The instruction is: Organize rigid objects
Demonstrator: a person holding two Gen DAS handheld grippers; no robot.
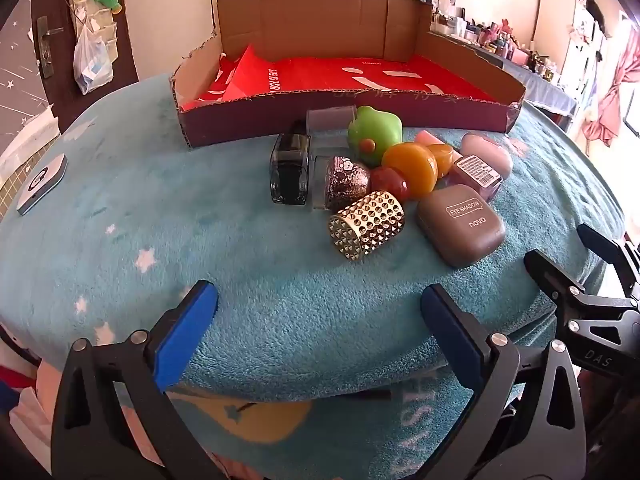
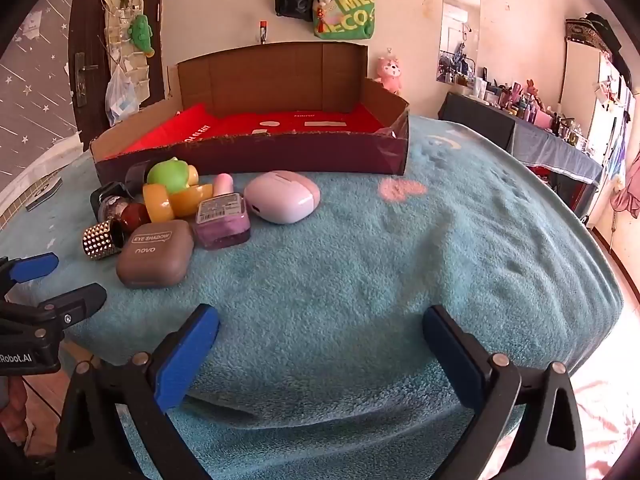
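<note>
A pile of small rigid items lies on the blue blanket in front of a cardboard box (image 1: 280, 130) with a red lining. I see a gold studded cap (image 1: 368, 224), a brown eye shadow case (image 1: 460, 224), a green figure (image 1: 374, 132), an orange piece (image 1: 412, 166), a dark bottle (image 1: 290, 168), a purple bottle (image 1: 476, 174) and a pink case (image 2: 282, 196). The eye shadow case (image 2: 156, 252) also shows in the right wrist view. My left gripper (image 1: 320, 312) is open and empty, short of the pile. My right gripper (image 2: 320, 332) is open and empty, to the right of the pile.
The box (image 2: 256, 152) stands at the far side of the blanket-covered table (image 2: 440, 260). A small white device (image 1: 42, 184) lies at the left edge. A door and hanging bags are behind, and a cluttered shelf (image 2: 532, 112) is at the right.
</note>
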